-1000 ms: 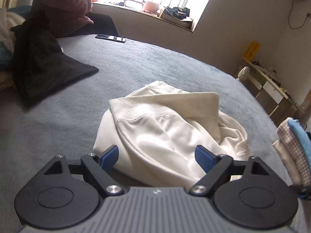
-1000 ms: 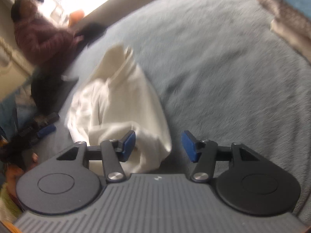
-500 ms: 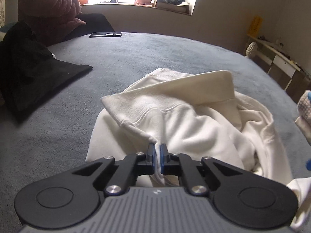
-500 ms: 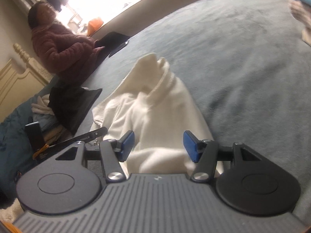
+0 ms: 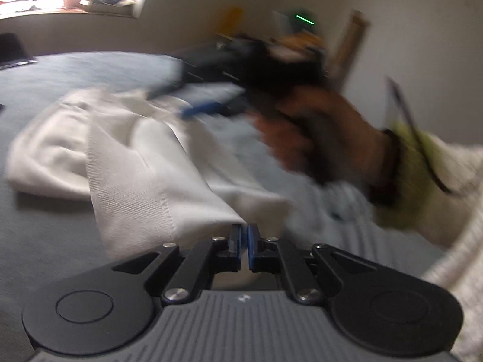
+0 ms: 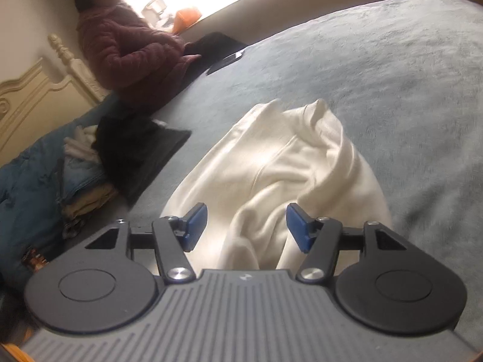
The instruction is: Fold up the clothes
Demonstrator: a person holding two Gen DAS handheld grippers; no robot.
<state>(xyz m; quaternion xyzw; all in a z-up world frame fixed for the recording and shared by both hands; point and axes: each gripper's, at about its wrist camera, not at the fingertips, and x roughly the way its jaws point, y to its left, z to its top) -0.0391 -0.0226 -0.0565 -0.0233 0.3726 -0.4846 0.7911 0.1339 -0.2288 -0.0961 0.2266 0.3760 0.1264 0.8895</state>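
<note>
Left wrist view: the left gripper (image 5: pixel 244 235), spread a second ago, is now clamping the white garment's (image 5: pixel 142 181) hem, stretching it across the grey bed (image 5: pixel 45 241); the right hand (image 5: pixel 317 132) is crossing in blurred. Right wrist view: the right gripper (image 6: pixel 246 226) is hanging unclenched, its jaws just widened, over bunched cloth, bare bedding lying rightward.

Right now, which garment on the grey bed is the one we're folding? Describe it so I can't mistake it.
On the wide grey blanket-covered bed, look at the middle, in front of the right gripper, whose jaws stand open. There lies the crumpled cream-white knit sweatshirt. It is the only pale garment lying alone; the black cloth and folded pile sit left.
</note>
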